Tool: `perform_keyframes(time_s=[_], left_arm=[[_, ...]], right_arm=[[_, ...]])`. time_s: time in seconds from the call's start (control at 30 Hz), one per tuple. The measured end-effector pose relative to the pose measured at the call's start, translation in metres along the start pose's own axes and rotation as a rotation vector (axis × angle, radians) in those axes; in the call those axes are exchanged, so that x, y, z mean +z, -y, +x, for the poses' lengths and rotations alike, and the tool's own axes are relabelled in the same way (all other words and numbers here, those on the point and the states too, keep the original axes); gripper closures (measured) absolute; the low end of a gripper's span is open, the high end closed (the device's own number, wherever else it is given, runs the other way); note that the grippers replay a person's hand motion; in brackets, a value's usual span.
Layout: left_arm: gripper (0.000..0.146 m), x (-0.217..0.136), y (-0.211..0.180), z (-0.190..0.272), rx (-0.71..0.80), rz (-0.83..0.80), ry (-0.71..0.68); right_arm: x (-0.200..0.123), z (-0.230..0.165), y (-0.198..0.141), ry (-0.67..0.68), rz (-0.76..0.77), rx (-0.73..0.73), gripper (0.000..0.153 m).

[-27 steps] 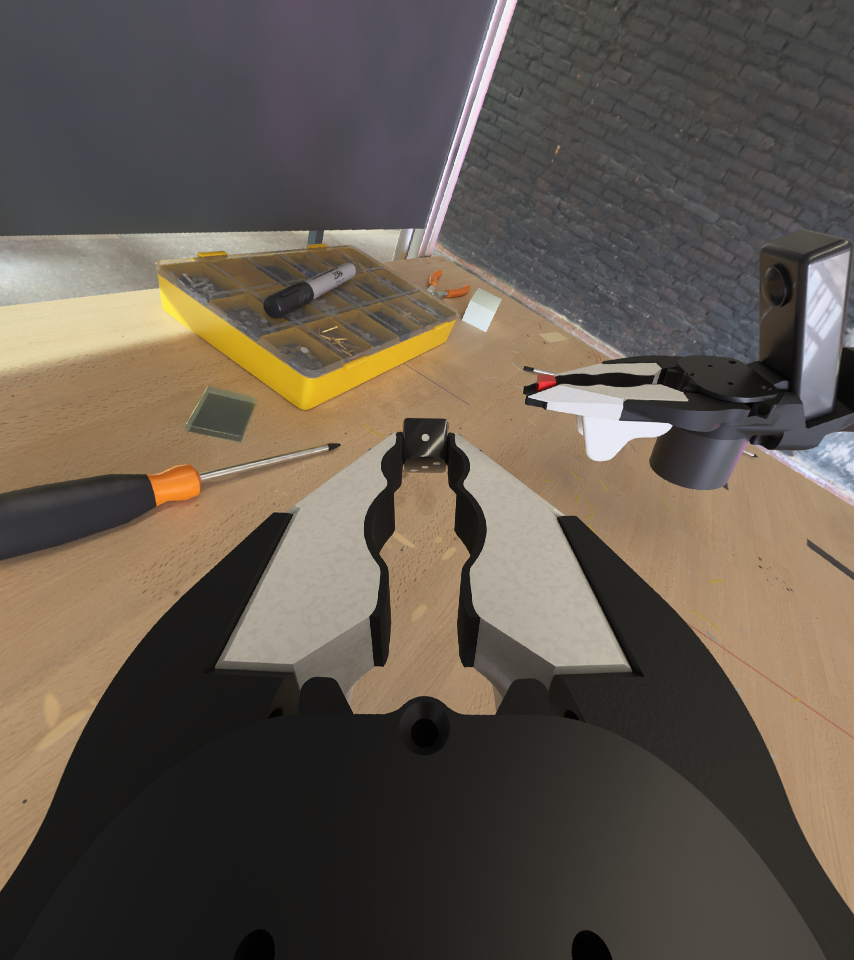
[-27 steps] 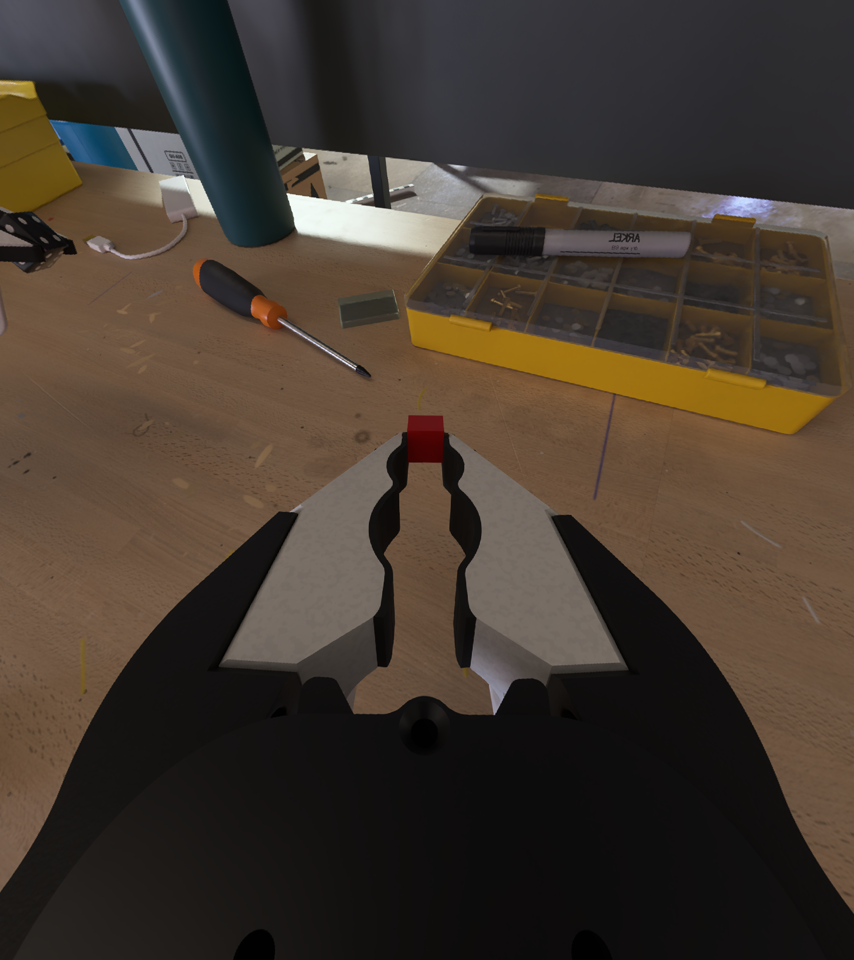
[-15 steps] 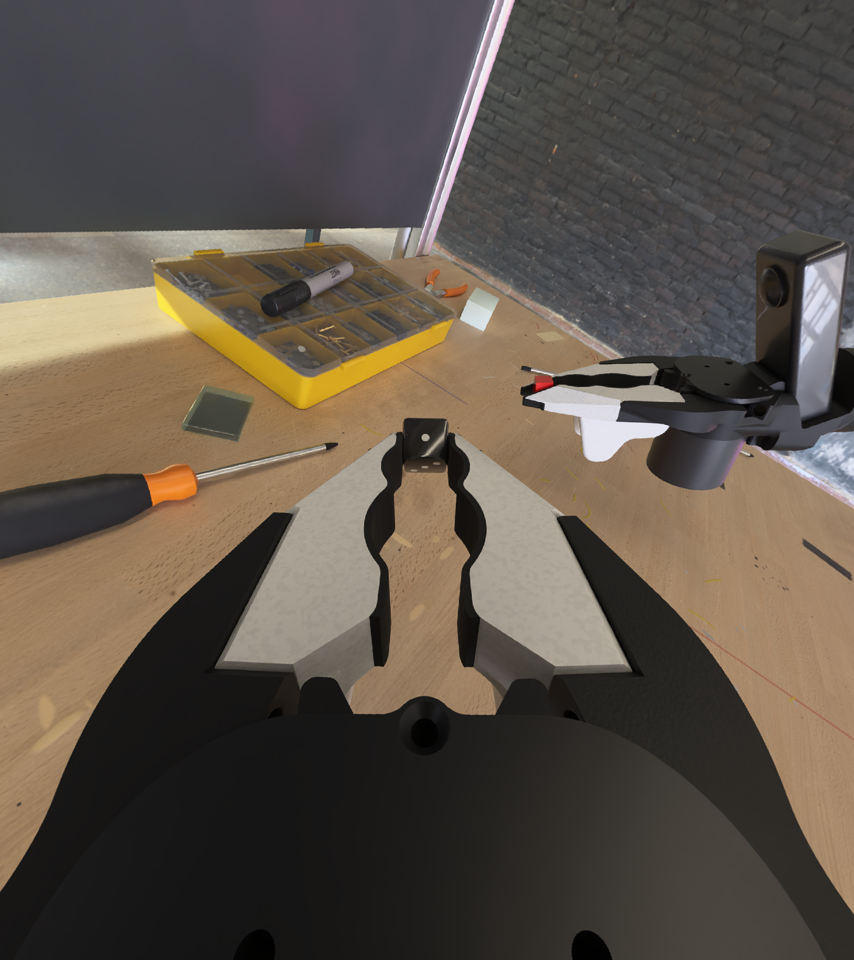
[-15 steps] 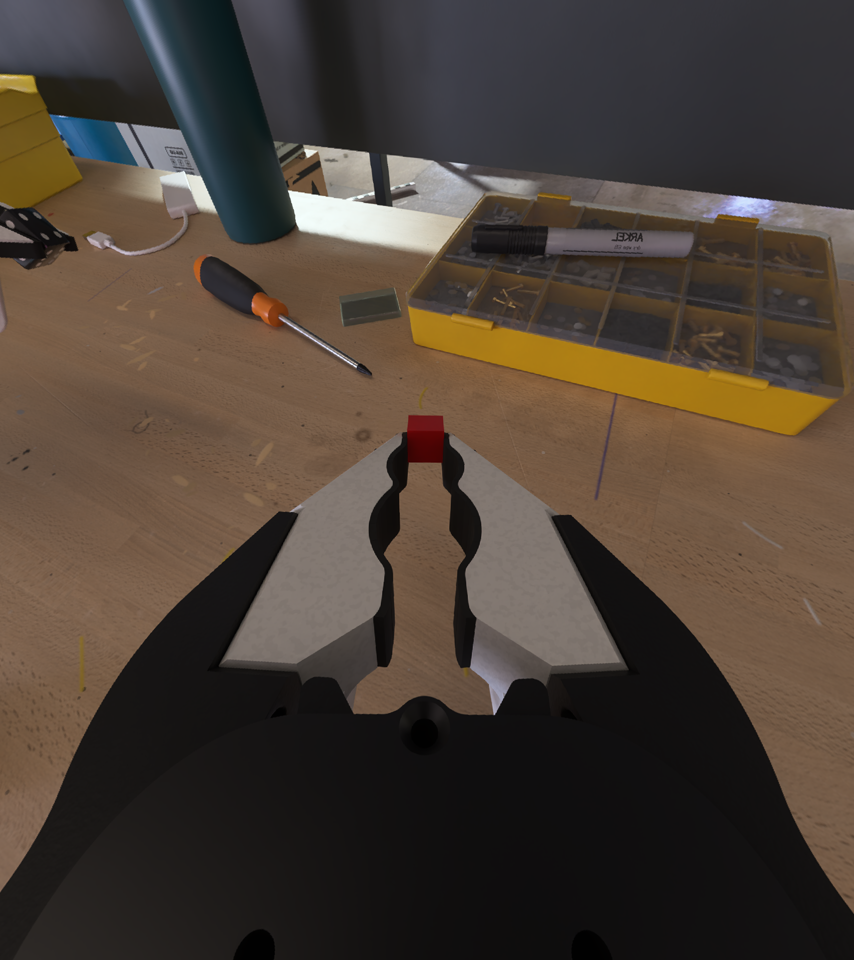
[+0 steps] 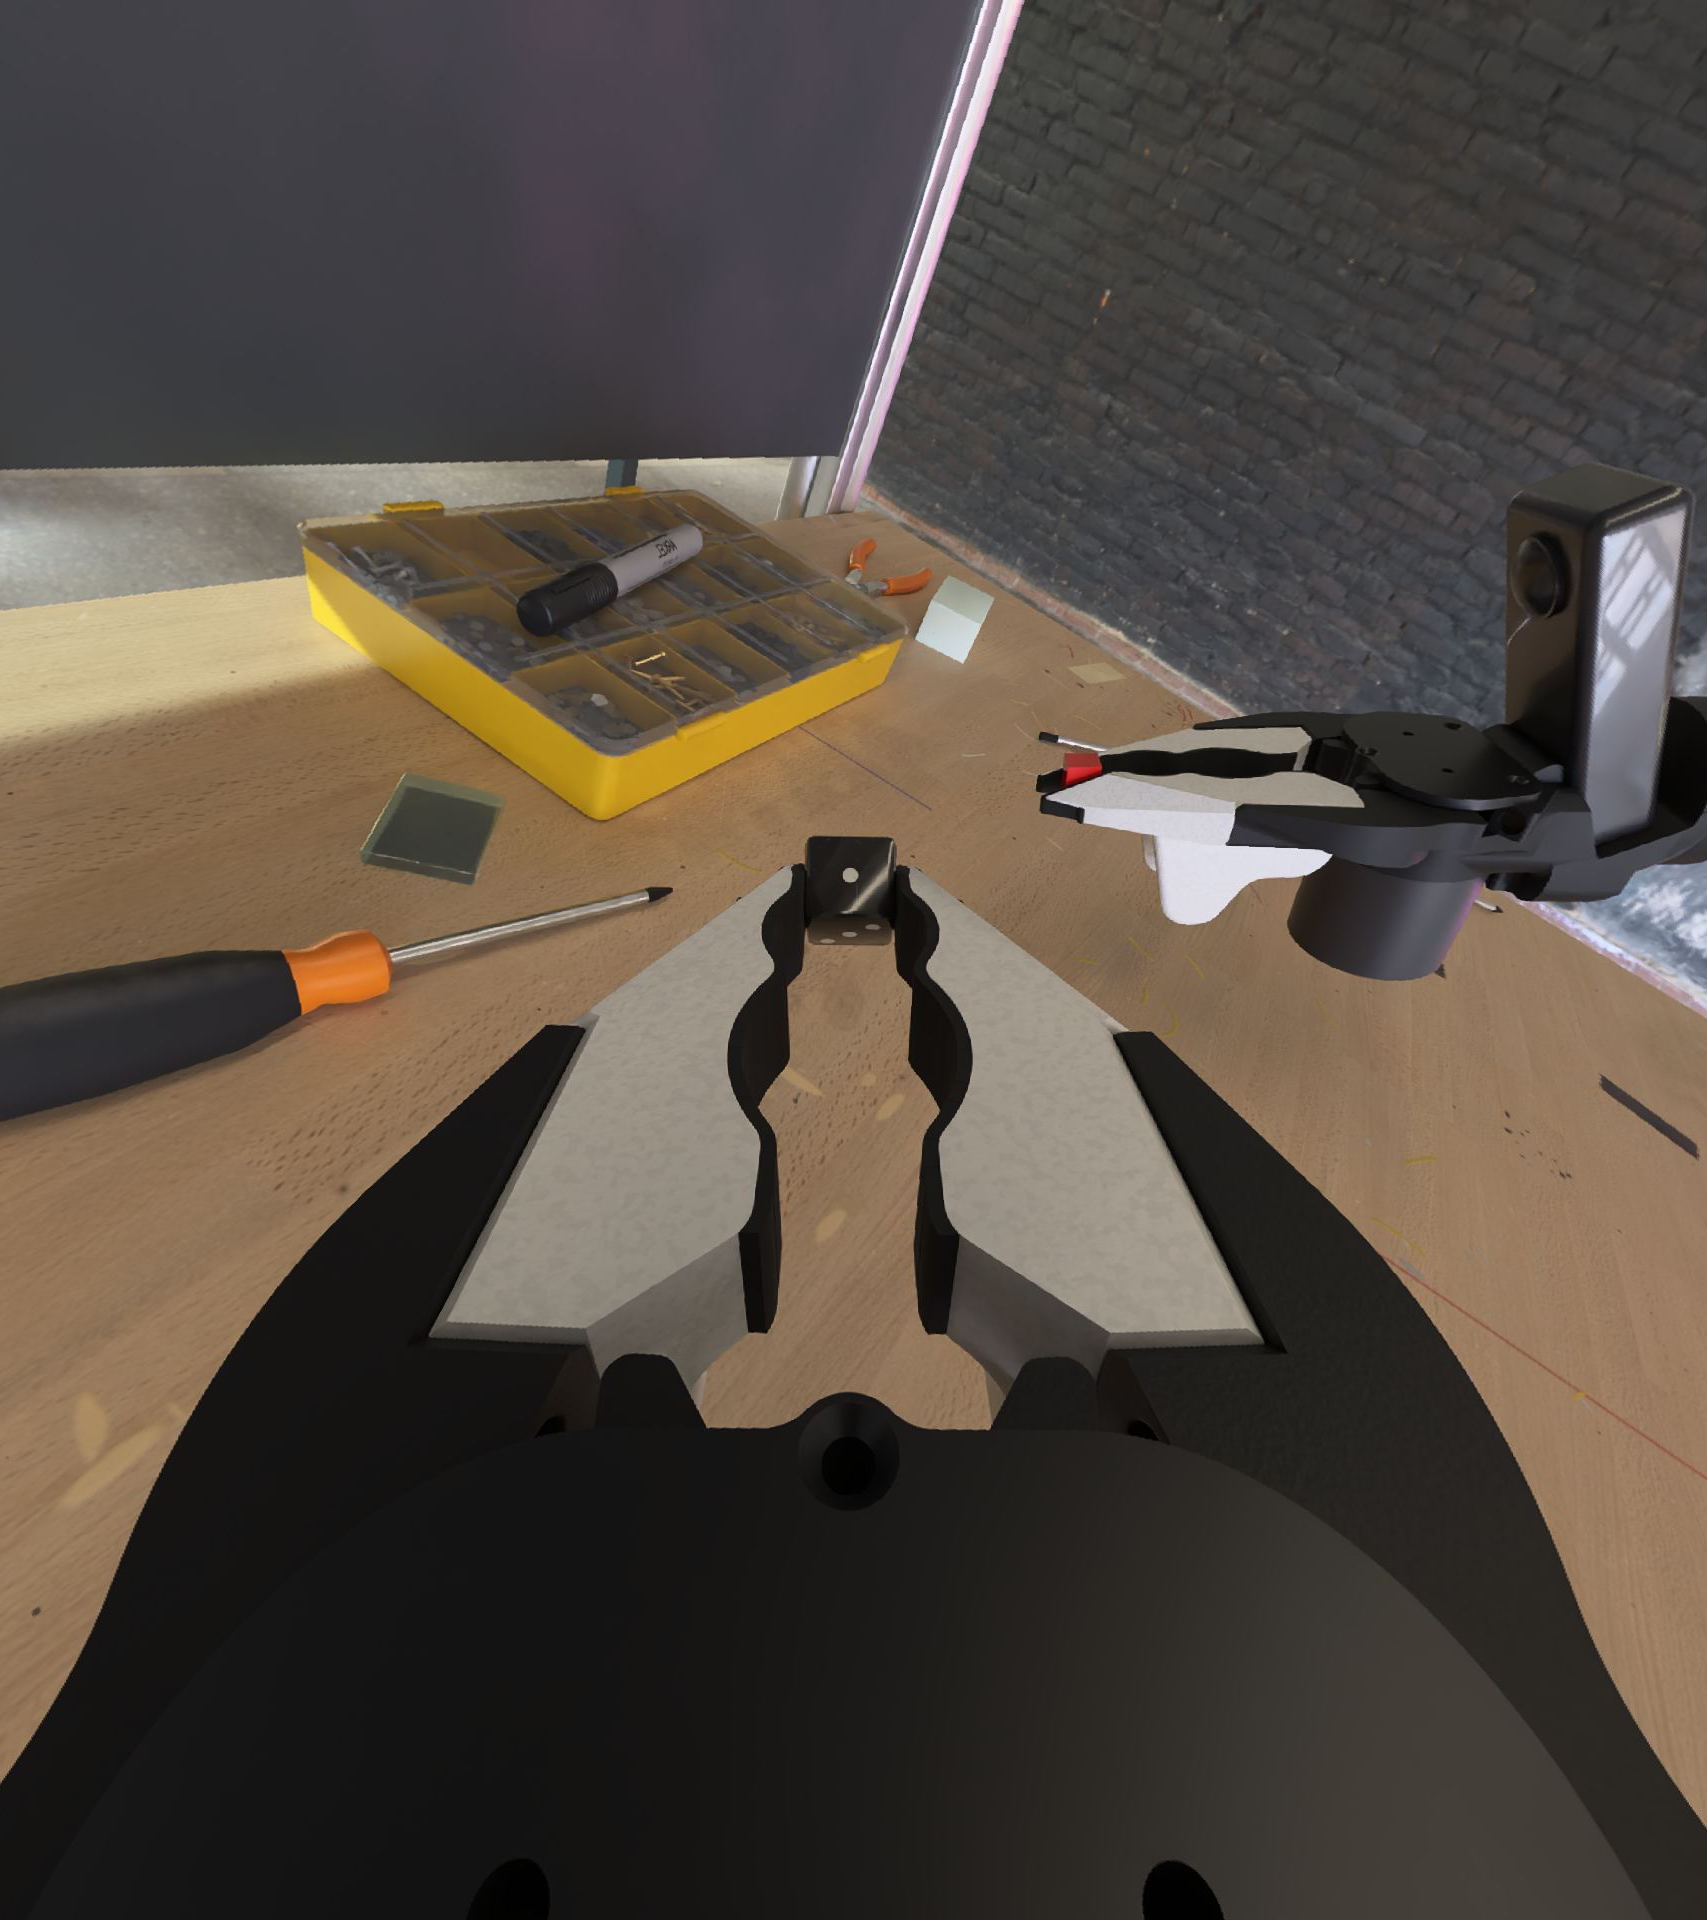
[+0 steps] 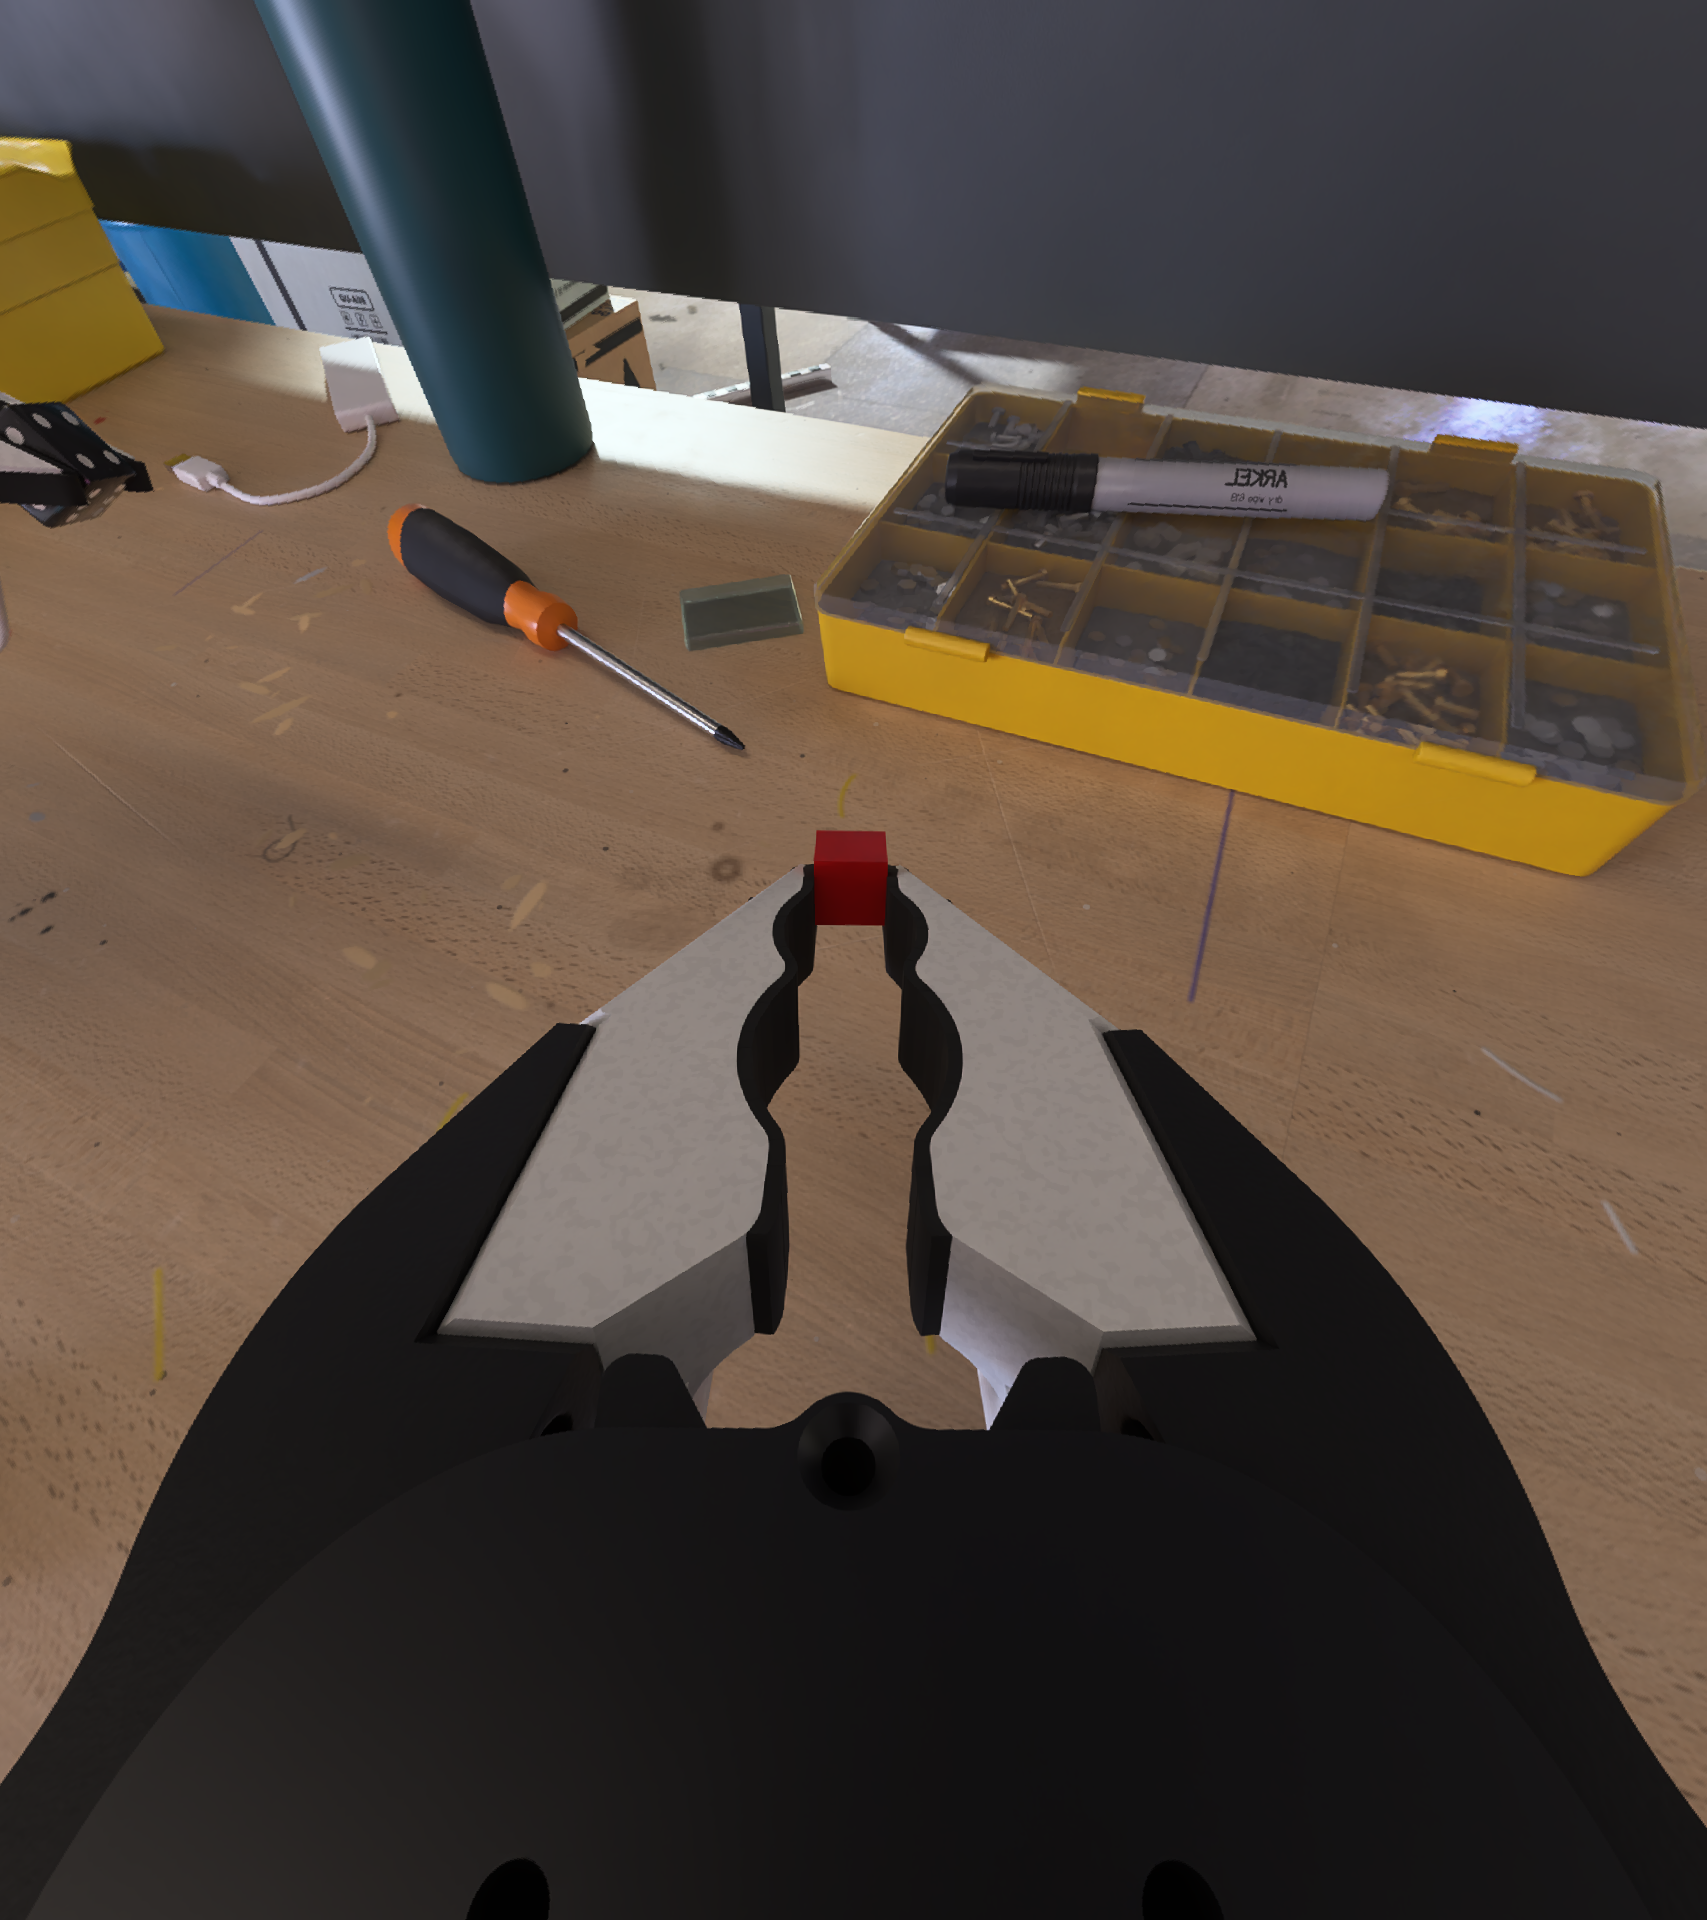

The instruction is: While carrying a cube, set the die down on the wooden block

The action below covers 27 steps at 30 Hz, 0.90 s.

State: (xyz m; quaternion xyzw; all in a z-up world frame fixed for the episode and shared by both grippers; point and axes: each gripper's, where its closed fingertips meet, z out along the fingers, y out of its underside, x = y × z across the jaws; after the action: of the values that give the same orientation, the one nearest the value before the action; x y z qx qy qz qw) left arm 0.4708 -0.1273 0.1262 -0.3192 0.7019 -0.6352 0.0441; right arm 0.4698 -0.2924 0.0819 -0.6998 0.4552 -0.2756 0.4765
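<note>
My left gripper (image 5: 849, 920) is shut on a black die (image 5: 850, 883) with white pips and holds it above the wooden table (image 5: 1451, 1299). It also shows at the left edge of the right wrist view (image 6: 49, 468), with the die (image 6: 64, 447) at its tips. My right gripper (image 6: 849, 894) is shut on a small red cube (image 6: 849, 873) above the table. In the left wrist view it hovers to the right (image 5: 1062, 774), the red cube (image 5: 1081, 770) between its tips. A pale block (image 5: 953, 618) stands far back, beside the organiser.
A yellow organiser box (image 5: 620, 769) (image 6: 1244, 748) carries a marker (image 6: 1171, 486). An orange-and-black screwdriver (image 5: 132, 1018) (image 6: 516, 592) and a small green tile (image 5: 431, 828) (image 6: 740, 611) lie before it. Orange pliers (image 5: 885, 577) lie by the brick wall. A teal post (image 6: 454, 260) and a white cable (image 6: 309, 483) are at the back.
Both grippers have drifted only slightly. Each keeps its hold, the left on the die and the right on the red cube.
</note>
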Motion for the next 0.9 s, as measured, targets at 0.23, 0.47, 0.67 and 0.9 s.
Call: perform_keyframes(time_s=[0.23, 0.47, 0.67, 0.9], left_arm=[[0.13, -0.0001, -0.0001, 0.0012, 0.001, -0.002, -0.004], [0.13, -0.0005, 0.0001, 0.0015, 0.001, -0.001, -0.005], [0.13, -0.0006, 0.0002, 0.0024, 0.005, -0.001, -0.006], [0.13, -0.0006, 0.0001, 0.0031, 0.005, -0.002, -0.008]], right_arm=[[0.0002, -0.0005, -0.0004, 0.002, -0.002, -0.002, 0.141], [0.0003, -0.0004, -0.0007, 0.001, -0.003, -0.006, 0.141], [0.0006, -0.001, -0.0013, 0.001, -0.007, -0.011, 0.141], [0.0008, -0.001, -0.0016, 0.001, -0.008, -0.012, 0.141]])
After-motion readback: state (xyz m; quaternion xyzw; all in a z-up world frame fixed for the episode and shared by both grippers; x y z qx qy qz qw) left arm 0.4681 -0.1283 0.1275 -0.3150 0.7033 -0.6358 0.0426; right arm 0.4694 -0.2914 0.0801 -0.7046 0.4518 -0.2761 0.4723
